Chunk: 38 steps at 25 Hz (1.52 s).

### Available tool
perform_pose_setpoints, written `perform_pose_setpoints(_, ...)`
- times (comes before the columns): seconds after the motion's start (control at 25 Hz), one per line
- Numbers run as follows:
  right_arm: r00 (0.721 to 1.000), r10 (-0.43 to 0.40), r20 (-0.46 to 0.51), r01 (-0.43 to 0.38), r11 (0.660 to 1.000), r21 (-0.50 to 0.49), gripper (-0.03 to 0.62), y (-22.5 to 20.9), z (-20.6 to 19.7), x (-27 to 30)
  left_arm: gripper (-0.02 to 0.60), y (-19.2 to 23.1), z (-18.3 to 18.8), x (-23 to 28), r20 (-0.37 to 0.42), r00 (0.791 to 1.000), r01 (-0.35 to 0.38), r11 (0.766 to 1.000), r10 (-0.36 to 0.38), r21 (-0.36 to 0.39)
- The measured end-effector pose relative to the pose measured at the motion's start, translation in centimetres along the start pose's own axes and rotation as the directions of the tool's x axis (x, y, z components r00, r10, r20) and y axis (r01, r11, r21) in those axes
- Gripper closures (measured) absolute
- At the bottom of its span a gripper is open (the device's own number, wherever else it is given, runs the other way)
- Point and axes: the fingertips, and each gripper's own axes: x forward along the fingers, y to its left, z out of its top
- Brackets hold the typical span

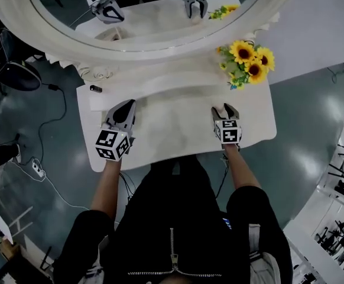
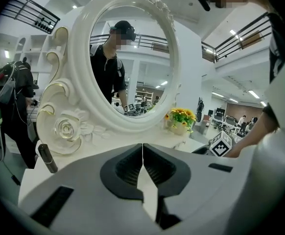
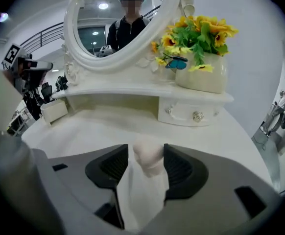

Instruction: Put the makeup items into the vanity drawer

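Right gripper (image 3: 147, 150) is down at the white vanity top (image 1: 178, 129), jaws spread either side of a pale rounded makeup sponge (image 3: 148, 159) and not squeezing it as far as I can see, so I'd guess it's lining up a grab; left gripper (image 2: 142, 148) is clenched on nothing, just parked. The little drawer (image 3: 194, 114) under the sunflowers (image 3: 201, 28) is shut; a small dark tube (image 1: 95, 89) lies back left by the mirror (image 1: 160, 51); glossy grey floor (image 1: 302, 152), big open hall.
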Motion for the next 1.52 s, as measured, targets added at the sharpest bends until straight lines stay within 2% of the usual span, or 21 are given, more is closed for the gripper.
perform_pose_setpoints(0.16, 0.999, -0.042, -0.012, 0.042, 0.999, -0.001, 0.411, -0.8, -0.3, 0.5, 0.56, 0.4, -0.5, 0.0, -0.008, 1.0, -0.012, 1.0, 0.012, -0.009)
perform_pose_setpoints(0.44, 0.999, -0.034, -0.024, 0.034, 0.999, 0.004, 0.43, -1.1, 0.0, 0.6, 0.56, 0.2, -0.4, 0.1, -0.001, 1.0, -0.01, 1.0, 0.01, -0.01)
perform_pose_setpoints(0.6, 0.999, -0.019, 0.034, 0.019, 1.0, -0.01, 0.438, -0.6, 1.4, -0.4, 0.56, 0.1, -0.1, 0.2, 0.013, 1.0, -0.005, 1.0, 0.005, -0.004)
perform_pose_setpoints(0.76, 0.993, 0.051, 0.107, -0.04, 0.994, -0.103, 0.442, 2.1, 4.9, -2.4, 0.56, 0.5, 0.5, -0.2, 0.037, 0.999, -0.017, 1.0, 0.017, -0.001)
perform_pose_setpoints(0.96, 0.957, 0.118, 0.266, -0.08, 0.985, -0.151, 0.444, 4.8, 12.0, -5.8, 0.56, 1.7, 1.9, -1.1, 0.083, 0.995, -0.047, 0.999, 0.047, 0.001)
perform_pose_setpoints(1.16, 0.879, 0.16, 0.449, -0.086, 0.98, -0.181, 0.443, 6.0, 20.7, -9.9, 0.56, 3.0, 3.7, -2.4, 0.137, 0.986, -0.092, 0.996, 0.091, 0.0)
perform_pose_setpoints(1.24, 0.855, 0.163, 0.492, -0.087, 0.981, -0.174, 0.442, 6.2, 23.0, -10.9, 0.56, 3.6, 4.1, -3.0, 0.153, 0.982, -0.112, 0.994, 0.112, -0.008)
perform_pose_setpoints(1.52, 0.858, 0.237, 0.455, -0.145, 0.963, -0.228, 0.444, 9.2, 23.5, -8.9, 0.56, 5.1, 3.7, -5.3, 0.178, 0.967, -0.179, 0.983, 0.183, -0.04)
